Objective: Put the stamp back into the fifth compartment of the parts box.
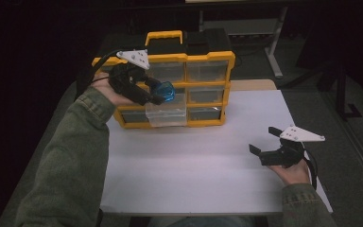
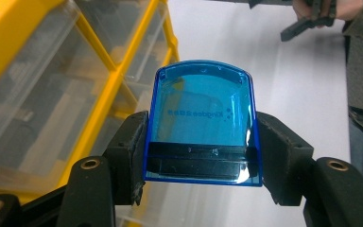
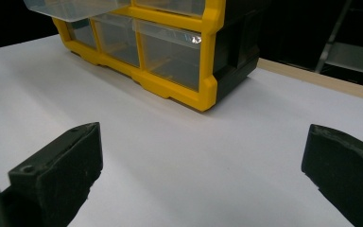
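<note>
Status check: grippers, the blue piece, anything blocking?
Left gripper shut on blue case. Right gripper open, empty. Pulled-out drawer below.

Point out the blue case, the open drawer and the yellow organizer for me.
Blue case (image 2: pixel 202 118): left gripper view, middle of its clear blue face.
Open drawer (image 1: pixel 166 115): high view, its clear front wall.
Organizer (image 3: pixel 207 97): right gripper view, lower corner of its yellow frame.

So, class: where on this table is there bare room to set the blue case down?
The white table top lies bare between the yellow drawer cabinet and the near edge, left of the right claw. It is crowded at the cabinet's front, where an open drawer juts out under the left claw.
</note>
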Available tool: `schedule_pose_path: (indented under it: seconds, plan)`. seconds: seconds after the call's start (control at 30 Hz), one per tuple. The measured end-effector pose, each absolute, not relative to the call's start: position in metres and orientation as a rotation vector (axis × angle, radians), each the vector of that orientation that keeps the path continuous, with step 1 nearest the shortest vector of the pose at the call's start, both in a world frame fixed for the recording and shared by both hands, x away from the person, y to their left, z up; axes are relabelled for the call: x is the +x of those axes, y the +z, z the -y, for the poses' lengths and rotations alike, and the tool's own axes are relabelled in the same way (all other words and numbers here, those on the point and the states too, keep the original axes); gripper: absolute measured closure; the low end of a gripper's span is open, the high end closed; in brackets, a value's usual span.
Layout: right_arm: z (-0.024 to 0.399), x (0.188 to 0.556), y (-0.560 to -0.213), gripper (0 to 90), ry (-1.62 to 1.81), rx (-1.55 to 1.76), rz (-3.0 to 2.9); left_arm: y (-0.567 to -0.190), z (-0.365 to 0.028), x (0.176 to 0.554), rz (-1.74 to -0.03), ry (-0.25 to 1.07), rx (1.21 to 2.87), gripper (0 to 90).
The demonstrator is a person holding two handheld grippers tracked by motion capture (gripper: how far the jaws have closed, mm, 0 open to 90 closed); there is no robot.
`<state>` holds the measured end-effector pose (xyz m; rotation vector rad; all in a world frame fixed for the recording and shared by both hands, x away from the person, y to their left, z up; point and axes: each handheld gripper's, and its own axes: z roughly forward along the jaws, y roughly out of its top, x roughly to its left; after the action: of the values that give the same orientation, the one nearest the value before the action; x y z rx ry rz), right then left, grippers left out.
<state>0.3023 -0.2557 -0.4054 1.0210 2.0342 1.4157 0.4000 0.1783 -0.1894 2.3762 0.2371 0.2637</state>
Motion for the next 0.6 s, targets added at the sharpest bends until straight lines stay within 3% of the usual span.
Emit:
schedule_pose_path:
  seconds: [0.6]
  plan:
    - [0.256, 0.302, -0.405, 0.0, 1.418, 1.018, -2.036, -0.209, -0.167, 0.422, -0.295, 0.288, 2.46, 40.3]
